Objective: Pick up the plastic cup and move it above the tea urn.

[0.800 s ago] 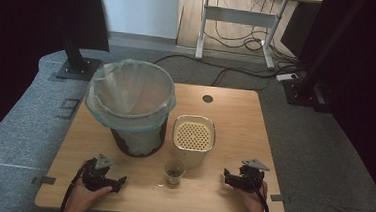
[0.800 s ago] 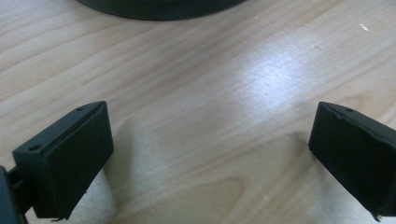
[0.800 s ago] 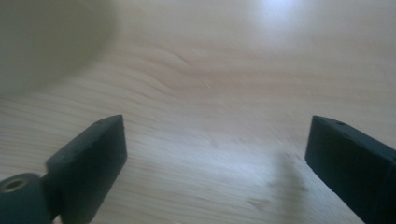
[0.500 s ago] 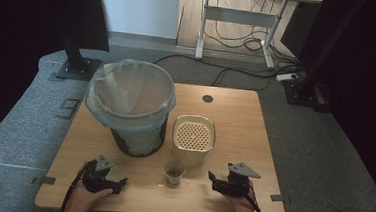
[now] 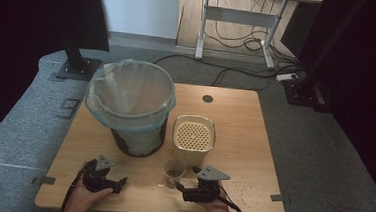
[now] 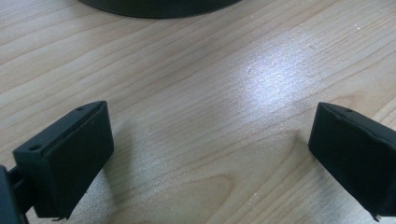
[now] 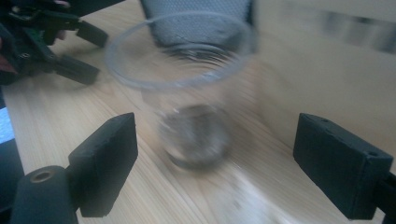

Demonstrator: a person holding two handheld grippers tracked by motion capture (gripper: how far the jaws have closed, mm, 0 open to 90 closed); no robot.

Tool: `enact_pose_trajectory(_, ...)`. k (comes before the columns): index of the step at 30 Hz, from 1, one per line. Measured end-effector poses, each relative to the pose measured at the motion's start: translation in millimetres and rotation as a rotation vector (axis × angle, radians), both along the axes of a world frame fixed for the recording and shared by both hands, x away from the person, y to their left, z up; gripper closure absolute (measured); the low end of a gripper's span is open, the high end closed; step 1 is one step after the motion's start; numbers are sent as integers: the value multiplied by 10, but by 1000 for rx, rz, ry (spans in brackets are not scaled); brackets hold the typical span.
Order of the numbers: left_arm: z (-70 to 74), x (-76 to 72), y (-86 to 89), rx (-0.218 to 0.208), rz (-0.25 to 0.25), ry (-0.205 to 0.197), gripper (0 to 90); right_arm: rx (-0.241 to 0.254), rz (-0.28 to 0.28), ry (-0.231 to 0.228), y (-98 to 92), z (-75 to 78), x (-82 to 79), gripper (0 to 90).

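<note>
Our right tongs (image 5: 180, 187), jaws wide apart, face the upright clear cup (image 5: 174, 170) just beyond them at lower centre of the table (image 5: 244, 135), while our left tongs (image 5: 120, 183), equally open, sit farther off at lower left.

Wooden table (image 5: 235, 119), grey carpet (image 5: 323, 145), floor cables (image 5: 240, 42)

Grey carpet (image 5: 323, 145), seemingly; desk (image 5: 242, 19) behind, cables.
</note>
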State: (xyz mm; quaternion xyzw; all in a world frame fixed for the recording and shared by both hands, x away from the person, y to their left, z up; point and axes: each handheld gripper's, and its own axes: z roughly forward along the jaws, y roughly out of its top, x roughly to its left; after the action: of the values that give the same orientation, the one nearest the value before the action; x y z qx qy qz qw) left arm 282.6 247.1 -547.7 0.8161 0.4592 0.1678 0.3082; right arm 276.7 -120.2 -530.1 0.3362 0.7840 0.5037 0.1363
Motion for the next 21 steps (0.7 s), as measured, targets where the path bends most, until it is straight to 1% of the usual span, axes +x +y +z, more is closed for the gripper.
enact_pose_trajectory(3,0,6,-1,1,0,-1,0,-15,35,-13,184,-35,46,135)
enact_pose_trajectory(4,-1,6,-1,1,-1,-1,0,-37,40,-34,273,-45,76,136)
enact_pose_trajectory(5,-1,6,-1,1,-1,-1,0,-42,38,-48,324,-46,102,142)
enact_pose_trajectory(6,-1,6,-1,1,-1,-1,0,-36,36,-50,357,-46,124,152)
enact_pose_trajectory(7,-1,6,-1,1,-1,-1,0,-15,36,-51,431,-46,177,179)
enact_pose_trajectory(8,-1,6,-1,1,-1,-1,0,-15,36,-51,431,-46,177,179)
enact_pose_trajectory(9,-1,6,-1,1,-1,-1,0,-22,30,-68,507,-46,217,238)
enact_pose_trajectory(10,-1,6,-1,1,-1,-1,0,-22,30,-68,507,-46,217,238)
enact_pose_trajectory(12,-1,6,-1,1,-1,-1,0,-34,27,-93,560,-35,225,290)
enact_pose_trajectory(13,-1,6,-1,1,0,-1,0,-52,33,-102,562,-13,214,313)
enact_pose_trajectory(15,-1,6,-1,1,-1,-1,0,-49,33,-104,553,1,205,319)
enact_pose_trajectory(17,-1,6,-1,1,-1,-1,0,-22,31,-113,498,67,186,329)
enact_pose_trajectory(18,-1,6,-1,1,-1,-1,0,12,30,-118,411,177,159,336)
enact_pose_trajectory(19,-1,6,-1,1,-1,-1,0,12,30,-118,411,177,159,336)
enact_pose_trajectory(20,-1,6,-1,1,0,-1,0,21,32,-120,378,218,146,337)
enact_pose_trajectory(21,-1,6,-1,1,-1,-1,0,40,34,-126,312,301,113,340)
